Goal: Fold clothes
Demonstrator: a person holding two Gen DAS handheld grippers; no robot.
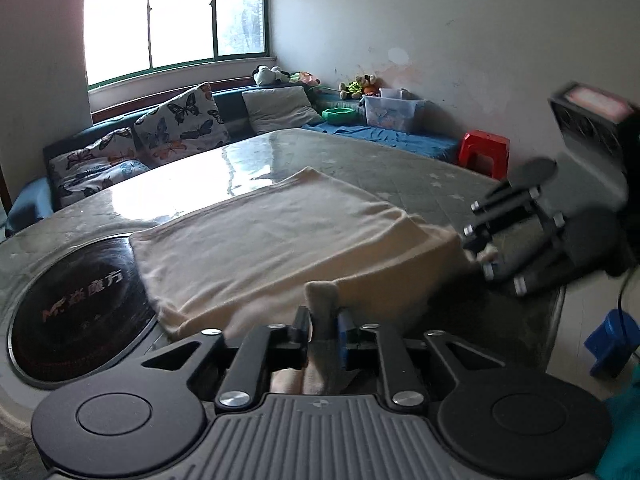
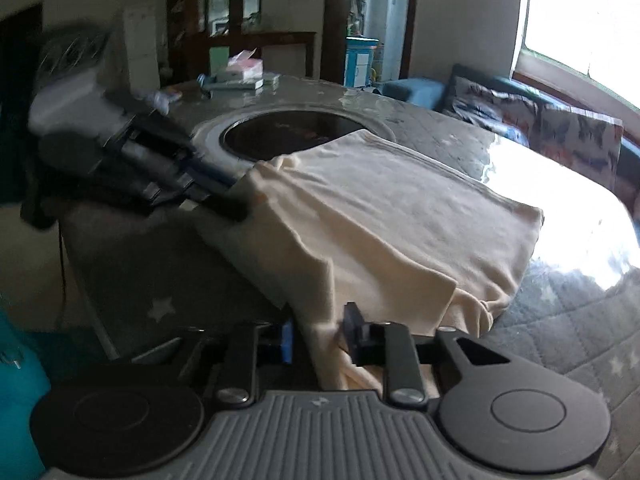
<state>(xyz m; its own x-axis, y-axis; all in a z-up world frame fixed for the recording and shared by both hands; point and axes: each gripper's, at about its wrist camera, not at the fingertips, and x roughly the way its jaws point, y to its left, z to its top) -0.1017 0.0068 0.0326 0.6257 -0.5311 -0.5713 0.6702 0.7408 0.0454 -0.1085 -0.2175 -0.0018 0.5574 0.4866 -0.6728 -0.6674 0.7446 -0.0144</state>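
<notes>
Cream garment (image 1: 276, 240), folded flat, lies on the tabletop (image 1: 360, 160) near its front edge, one side overlapping the rim of a round black inset cooktop (image 1: 68, 320) with printed characters on it. Near hem is lifted off the surface at both near corners. Left gripper (image 1: 324, 320): jaws clamped on a pinch of the cream fabric, cloth bunched up between them. Right gripper (image 2: 320, 328): jaws also clamped on the garment's edge, fabric draping down from the tabletop edge into them. Each gripper shows blurred in the other's view, at the garment's near corners. Tabletop is covered by a grey quilted cloth with pale stars under a glossy clear sheet; strong window glare on the far part. Far end of the tabletop in the right wrist view: a pink-and-white box (image 2: 244, 66) and some flat items, too blurred to identify. Room: big window (image 1: 172, 28) with a purple blind, a bench sofa along the wall with butterfly-print cushions (image 1: 180, 120) and a plain grey one, plush toys (image 1: 360, 86) on the ledge, a clear storage bin (image 1: 392, 114), a green bowl (image 1: 338, 114), a red plastic stool (image 1: 484, 152) by the wall, a blue stool (image 1: 612, 344) on the floor at right. Dark wood cabinet (image 2: 240, 4) and a doorway behind the tabletop in the right wrist view.
</notes>
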